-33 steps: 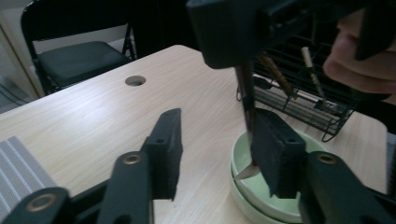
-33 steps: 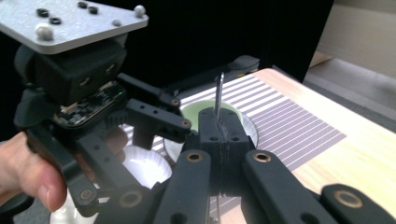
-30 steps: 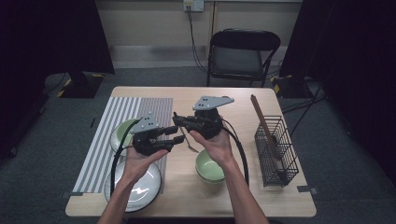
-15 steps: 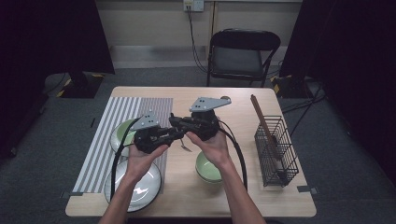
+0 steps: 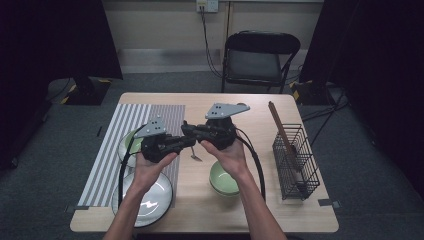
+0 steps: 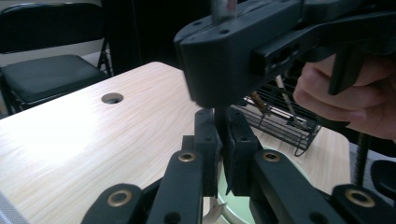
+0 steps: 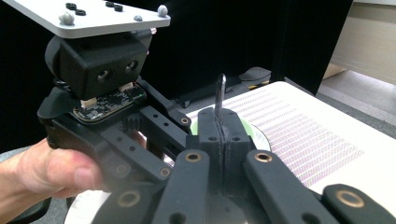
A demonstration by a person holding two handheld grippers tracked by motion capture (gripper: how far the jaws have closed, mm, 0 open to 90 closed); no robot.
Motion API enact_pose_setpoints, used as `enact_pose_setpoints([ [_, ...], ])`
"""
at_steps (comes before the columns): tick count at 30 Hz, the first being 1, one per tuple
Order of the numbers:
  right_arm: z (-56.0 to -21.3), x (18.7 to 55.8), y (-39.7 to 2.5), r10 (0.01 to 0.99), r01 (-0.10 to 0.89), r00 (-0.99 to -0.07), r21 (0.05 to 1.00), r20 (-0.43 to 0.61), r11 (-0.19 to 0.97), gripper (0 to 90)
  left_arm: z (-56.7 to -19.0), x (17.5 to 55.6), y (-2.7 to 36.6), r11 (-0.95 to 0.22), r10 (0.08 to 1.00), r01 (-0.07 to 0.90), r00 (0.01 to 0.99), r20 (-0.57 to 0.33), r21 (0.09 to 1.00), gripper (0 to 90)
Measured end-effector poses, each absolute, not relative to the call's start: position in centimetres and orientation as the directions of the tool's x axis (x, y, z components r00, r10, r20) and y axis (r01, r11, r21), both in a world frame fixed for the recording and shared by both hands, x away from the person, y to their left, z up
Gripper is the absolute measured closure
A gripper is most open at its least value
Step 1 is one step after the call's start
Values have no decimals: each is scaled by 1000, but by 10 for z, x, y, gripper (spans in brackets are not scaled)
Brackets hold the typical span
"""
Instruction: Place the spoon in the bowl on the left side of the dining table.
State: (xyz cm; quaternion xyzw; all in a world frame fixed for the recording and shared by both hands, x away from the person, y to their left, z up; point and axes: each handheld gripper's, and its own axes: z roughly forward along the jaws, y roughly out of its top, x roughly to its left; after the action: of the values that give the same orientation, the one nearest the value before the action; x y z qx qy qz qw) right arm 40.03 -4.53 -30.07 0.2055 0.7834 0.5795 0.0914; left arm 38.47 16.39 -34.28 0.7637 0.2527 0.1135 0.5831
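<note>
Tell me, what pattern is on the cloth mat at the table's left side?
The cloth mat has grey and white stripes, best seen in the high view.

Black folding chair point(image 5: 260, 60), grey carpet point(image 5: 60, 150)

This looks like a lab or recording room, not a home. A light wooden desk point(image 5: 250, 210) stands alone on grey carpet point(image 5: 365, 175), with black curtains point(image 5: 55, 40) hung at both sides. Beyond the desk's far edge sits a black folding chair point(image 5: 257, 57), and a wall socket point(image 5: 206, 5) feeds black cables point(image 5: 210, 45) down the bare cream wall point(image 5: 160, 27).
</note>
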Motion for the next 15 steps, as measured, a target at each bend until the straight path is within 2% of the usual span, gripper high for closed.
enact_pose_setpoints([
  [1,-300,400,-44,432,210,-898,945,85,250,885,-342,384,164,-215,532,244,841,-97,946,858],
  [6,-299,402,-43,426,209,-900,945,86,250,832,-341,385,167,-206,530,242,842,-100,948,897],
  [10,-299,402,-43,427,212,-900,946,90,247,827,-342,384,167,-215,532,234,842,-87,948,897],
  [14,-300,402,-44,445,215,-891,945,86,247,719,-343,384,170,-224,529,238,844,-87,945,897],
  [15,-300,402,-44,445,215,-891,945,86,247,719,-343,384,170,-224,529,238,844,-87,945,897],
])
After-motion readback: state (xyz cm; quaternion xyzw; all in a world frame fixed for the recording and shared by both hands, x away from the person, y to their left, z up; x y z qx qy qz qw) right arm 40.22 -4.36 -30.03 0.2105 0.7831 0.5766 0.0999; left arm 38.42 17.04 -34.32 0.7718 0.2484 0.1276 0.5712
